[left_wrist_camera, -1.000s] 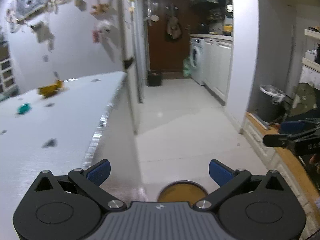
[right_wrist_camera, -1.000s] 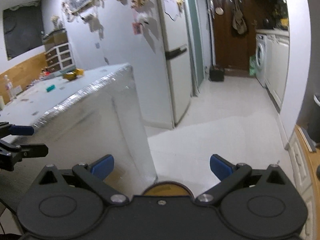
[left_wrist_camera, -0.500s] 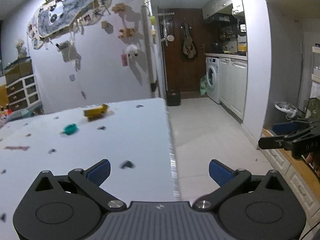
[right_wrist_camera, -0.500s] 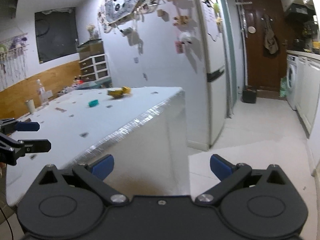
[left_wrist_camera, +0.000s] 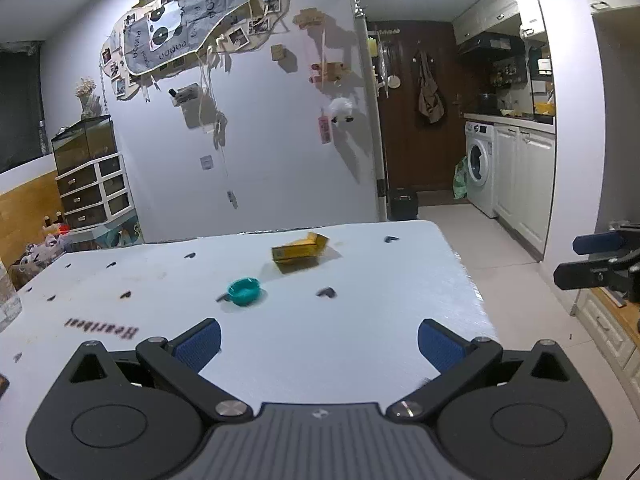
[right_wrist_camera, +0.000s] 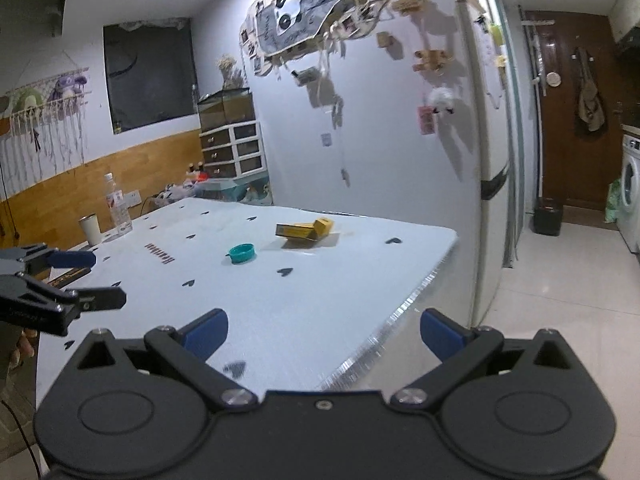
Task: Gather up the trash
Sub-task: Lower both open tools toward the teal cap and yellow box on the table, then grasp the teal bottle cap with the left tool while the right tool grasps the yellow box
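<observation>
swinging up from the floor and table edge they showed 1 s ago, both cams now look flat across the white tabletop (left_wrist_camera: 360, 340), so the trash is finally in frame. left gripper (left_wrist_camera: 319, 340) hangs over the near part of the table, jaws wide apart, nothing between the blue pads (left_wrist_camera: 198, 342). right gripper (right_wrist_camera: 323, 334) sits over the near right edge, also spread wide and empty; its tip shows at the right side of the left cam, and the left one's tip shows at the left side of the right cam. trash on view: a yellow carton (left_wrist_camera: 300, 250), flap open, lying on its side toward the far end of the table, and a teal bottle cap (left_wrist_camera: 244, 291) nearer, left of centre, well apart from the carton. neither is touched. dark heart-shaped marks look like print on the table cover, not litter, tho can't be sure. a clear bottle (right_wrist_camera: 118, 210) and a white cup (right_wrist_camera: 91, 230) stand at the far left edge. no bin seen in the now views. judgement: the approach is done and the pick hasn't begun; the cap is the closer target for the left gripper.
</observation>
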Tool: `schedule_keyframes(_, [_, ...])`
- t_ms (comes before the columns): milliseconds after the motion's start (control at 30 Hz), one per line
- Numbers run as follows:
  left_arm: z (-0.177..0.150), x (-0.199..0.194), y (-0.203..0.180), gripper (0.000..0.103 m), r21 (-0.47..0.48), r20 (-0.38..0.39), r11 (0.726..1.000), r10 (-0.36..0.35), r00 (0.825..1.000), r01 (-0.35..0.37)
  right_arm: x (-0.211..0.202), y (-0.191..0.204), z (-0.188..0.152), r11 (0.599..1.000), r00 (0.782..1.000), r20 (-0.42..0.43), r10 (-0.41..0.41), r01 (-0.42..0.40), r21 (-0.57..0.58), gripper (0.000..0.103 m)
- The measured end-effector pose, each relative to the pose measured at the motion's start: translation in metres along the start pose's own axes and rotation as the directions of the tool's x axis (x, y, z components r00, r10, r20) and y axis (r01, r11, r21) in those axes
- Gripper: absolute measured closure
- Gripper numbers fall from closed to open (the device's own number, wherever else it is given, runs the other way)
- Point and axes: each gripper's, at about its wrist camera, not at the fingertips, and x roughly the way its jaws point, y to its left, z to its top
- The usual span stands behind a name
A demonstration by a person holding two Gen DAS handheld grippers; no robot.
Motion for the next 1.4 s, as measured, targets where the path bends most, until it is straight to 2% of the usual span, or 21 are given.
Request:
schedule_keyframes(233, [0.026, 0.059, 0.038, 0.0, -0.031, -0.027, 0.999, -0.015, 1.0, 0.014, 0.057, 0.015, 0.033, 1.0, 0.999, -0.031, 0.011, -0.012, -0.023, 0.0])
schedule_keyframes(467, [0.04, 0.137, 0.073, 0.0, -0.085, -0.047, 0.995, -0.056, 0.997, 0.052, 0.103, 0.02, 0.068, 1.0, 0.998, -0.054, 0.01, -0.011, -0.023, 0.0])
schedule_keyframes(633, [0.041, 0.187, 0.092, 0.006, -0.139, -0.043, 0.987, -0.083, 0.996, 0.076, 0.129, 0.016, 0.091, 1.0, 0.997, -0.074, -0.015, 0.014, -0.013, 0.0])
schedule_keyframes(800, [0.038, 0.23, 0.116, 0.008, -0.167, -0.084, 0.985, -0.064, 0.994, 0.049, 0.152, 0.009, 0.103, 0.998, 0.998, -0.056, -0.032, 0.034, 0.047, 0.0])
schedule_keyframes(867, [0.032, 0.246, 0.125, 0.01, -0.179, -0.102, 0.982, -0.077, 0.992, 0.058, 0.163, 0.005, 0.107, 0.996, 0.997, -0.063, -0.044, 0.048, 0.075, 0.0])
schedule_keyframes(900, [0.029, 0.251, 0.129, 0.014, -0.182, -0.116, 0.981, -0.09, 0.989, 0.068, 0.169, 0.005, 0.108, 0.995, 0.996, -0.064, -0.056, 0.06, 0.077, 0.0])
schedule_keyframes(967, [0.025, 0.26, 0.136, 0.016, -0.19, -0.123, 0.979, -0.096, 0.988, 0.071, 0.182, 0.005, 0.112, 0.994, 0.995, -0.062, -0.076, 0.08, 0.07, 0.0])
schedule_keyframes(1233, [0.016, 0.276, 0.131, 0.028, -0.111, -0.152, 0.989, -0.115, 0.982, 0.098, 0.254, 0.005, 0.136, 0.988, 0.994, -0.084, -0.072, 0.082, 0.129, 0.001])
schedule_keyframes(1267, [0.015, 0.277, 0.131, 0.029, -0.102, -0.157, 0.99, -0.11, 0.981, 0.095, 0.264, 0.006, 0.137, 0.987, 0.994, -0.085, -0.067, 0.079, 0.138, 0.002])
schedule_keyframes(1333, [0.013, 0.279, 0.131, 0.032, -0.097, -0.164, 0.991, -0.105, 0.981, 0.09, 0.288, 0.006, 0.139, 0.984, 0.993, -0.109, -0.044, 0.062, 0.165, 0.014])
schedule_keyframes(1400, [0.012, 0.281, 0.132, 0.037, -0.108, -0.17, 0.99, -0.109, 0.979, 0.091, 0.31, 0.006, 0.139, 0.979, 0.99, -0.136, -0.034, 0.06, 0.197, 0.017])
